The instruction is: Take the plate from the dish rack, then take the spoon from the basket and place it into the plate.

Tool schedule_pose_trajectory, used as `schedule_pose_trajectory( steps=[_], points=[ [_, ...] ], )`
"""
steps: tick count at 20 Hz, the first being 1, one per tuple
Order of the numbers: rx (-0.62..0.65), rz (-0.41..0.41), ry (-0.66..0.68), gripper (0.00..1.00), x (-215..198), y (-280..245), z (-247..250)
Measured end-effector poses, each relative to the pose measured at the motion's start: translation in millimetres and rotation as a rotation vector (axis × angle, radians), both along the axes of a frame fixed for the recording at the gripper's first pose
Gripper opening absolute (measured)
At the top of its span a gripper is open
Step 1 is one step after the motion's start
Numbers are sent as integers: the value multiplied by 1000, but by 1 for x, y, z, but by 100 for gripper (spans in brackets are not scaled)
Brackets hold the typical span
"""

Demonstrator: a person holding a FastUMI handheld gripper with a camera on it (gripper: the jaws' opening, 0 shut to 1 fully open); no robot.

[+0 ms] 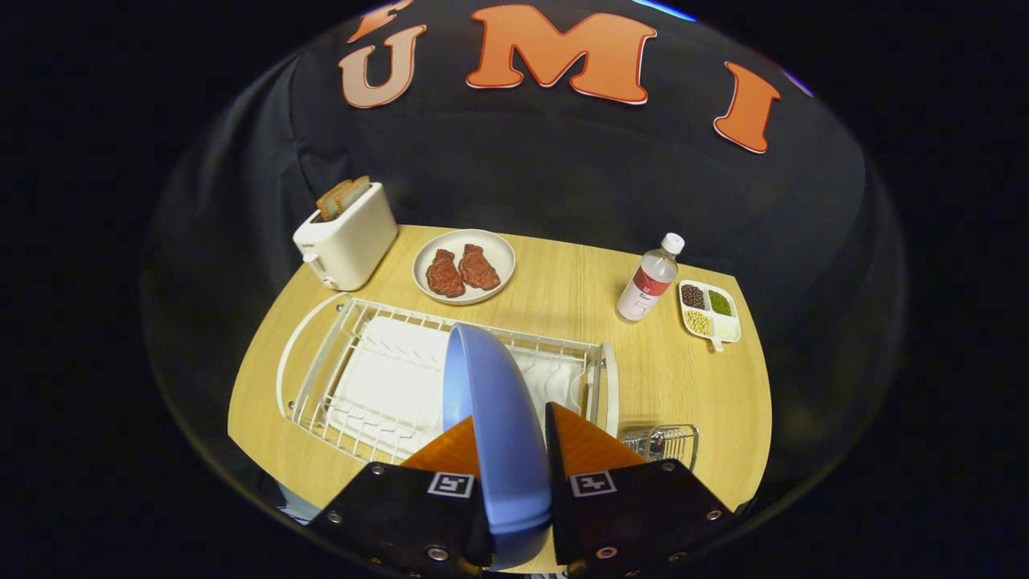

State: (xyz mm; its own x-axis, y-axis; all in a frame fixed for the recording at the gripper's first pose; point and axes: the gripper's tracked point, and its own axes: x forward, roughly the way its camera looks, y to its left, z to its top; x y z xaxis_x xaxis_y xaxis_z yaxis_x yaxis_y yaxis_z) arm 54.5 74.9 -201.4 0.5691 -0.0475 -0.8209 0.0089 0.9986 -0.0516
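A blue plate (494, 418) stands on edge between my two fingers, held up above the white wire dish rack (354, 378). My gripper (508, 438) is shut on the blue plate, one finger on each face. Right of the rack's end, just beyond my right finger, sits a small wire basket (663, 442) with something metallic inside; my finger hides part of it, so I cannot make out the spoon clearly.
On the wooden table (563, 297) behind the rack stand a white toaster (347, 237) with bread slices, a pale plate with two pieces of meat (464, 267), a water bottle (649, 279) and a divided tray of beans (707, 311).
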Motion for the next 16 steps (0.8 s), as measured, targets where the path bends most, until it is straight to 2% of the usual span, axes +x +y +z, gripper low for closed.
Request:
schedule_pose_trajectory(
  steps=[4, 9, 12, 16],
  points=[
    [60, 32, -27, 29, -49, 8, 7],
    [118, 48, 4, 29, -107, 11, -20],
    [166, 30, 52, 29, -135, 12, -50],
    [289, -15, 110, 29, -164, 15, -89]
  ],
)
